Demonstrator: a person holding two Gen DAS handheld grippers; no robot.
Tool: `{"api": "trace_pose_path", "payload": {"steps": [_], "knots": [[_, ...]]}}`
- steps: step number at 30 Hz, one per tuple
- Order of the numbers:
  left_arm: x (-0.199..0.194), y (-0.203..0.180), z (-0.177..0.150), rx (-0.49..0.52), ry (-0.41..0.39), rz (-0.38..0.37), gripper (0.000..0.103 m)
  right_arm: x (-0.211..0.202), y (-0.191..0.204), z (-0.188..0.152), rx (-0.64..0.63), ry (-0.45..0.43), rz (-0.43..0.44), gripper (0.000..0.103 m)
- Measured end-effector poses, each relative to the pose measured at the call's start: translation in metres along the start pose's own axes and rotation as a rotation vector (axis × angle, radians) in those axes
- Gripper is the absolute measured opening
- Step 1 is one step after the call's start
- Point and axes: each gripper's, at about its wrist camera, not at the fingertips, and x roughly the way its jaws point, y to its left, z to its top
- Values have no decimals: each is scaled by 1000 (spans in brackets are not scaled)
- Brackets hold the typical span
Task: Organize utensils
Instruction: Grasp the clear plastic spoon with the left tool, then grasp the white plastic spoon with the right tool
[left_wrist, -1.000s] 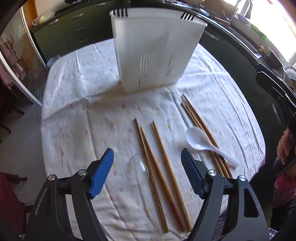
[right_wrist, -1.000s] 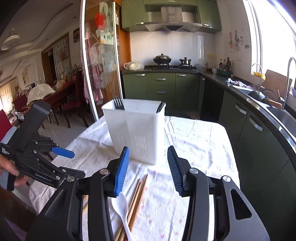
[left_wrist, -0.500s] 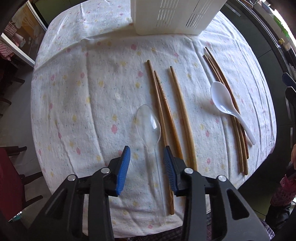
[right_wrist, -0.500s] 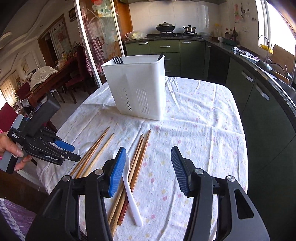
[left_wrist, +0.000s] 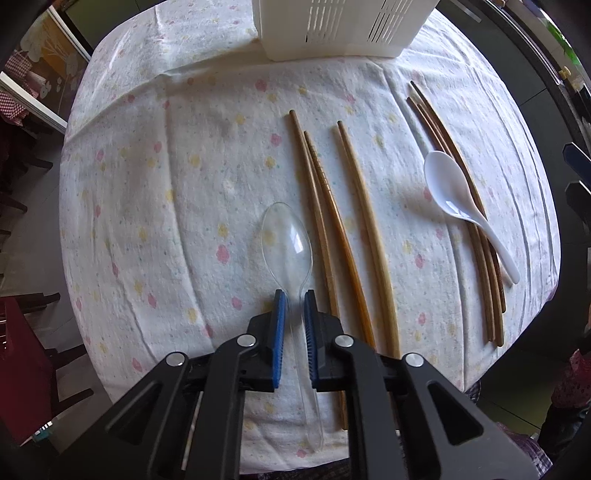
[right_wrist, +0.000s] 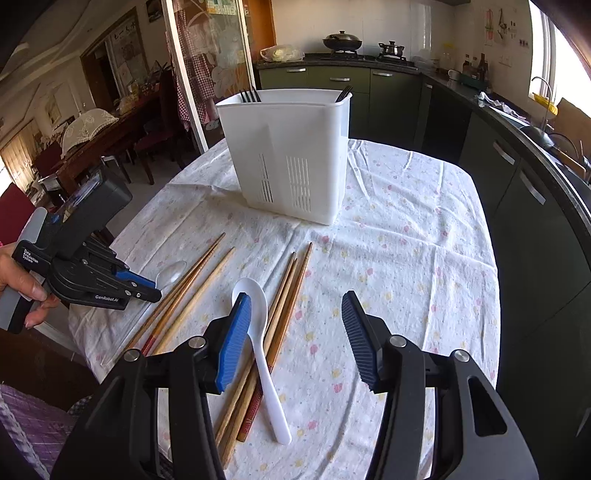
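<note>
Now I am pinching my left gripper's (left_wrist: 293, 295) ribbed blue pads on the thin handle of the clear plastic spoon (left_wrist: 287, 236), lying flat on the flowered cloth (left_wrist: 155, 206). My right gripper (right_wrist: 295, 314) is hanging spread over the glossy white spoon (right_wrist: 255, 306) and slender wooden chopsticks (right_wrist: 291, 288). Farther off, the slotted white caddy (right_wrist: 288, 158) is standing upright.

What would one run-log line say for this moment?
left gripper: shut on clear plastic spoon handle | right gripper: open above white spoon | chopsticks: on tablecloth | white caddy: holds forks
</note>
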Motion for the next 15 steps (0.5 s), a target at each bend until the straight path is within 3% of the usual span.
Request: {"api": "trace_pose_path", "payload": {"steps": [4, 8, 12, 15], "knots": [[-1, 1, 0, -6, -3, -10, 8, 20, 19, 0, -101, 101, 53, 51], [-4, 9, -3, 9, -17, -10, 8, 44, 48, -7, -291, 173, -3, 51], [-10, 9, -6, 33, -31, -7, 8, 58, 55, -8, -336, 202, -56, 49], [-13, 4, -6, 48, -32, -9, 8, 66, 57, -8, -353, 247, -56, 39]]}}
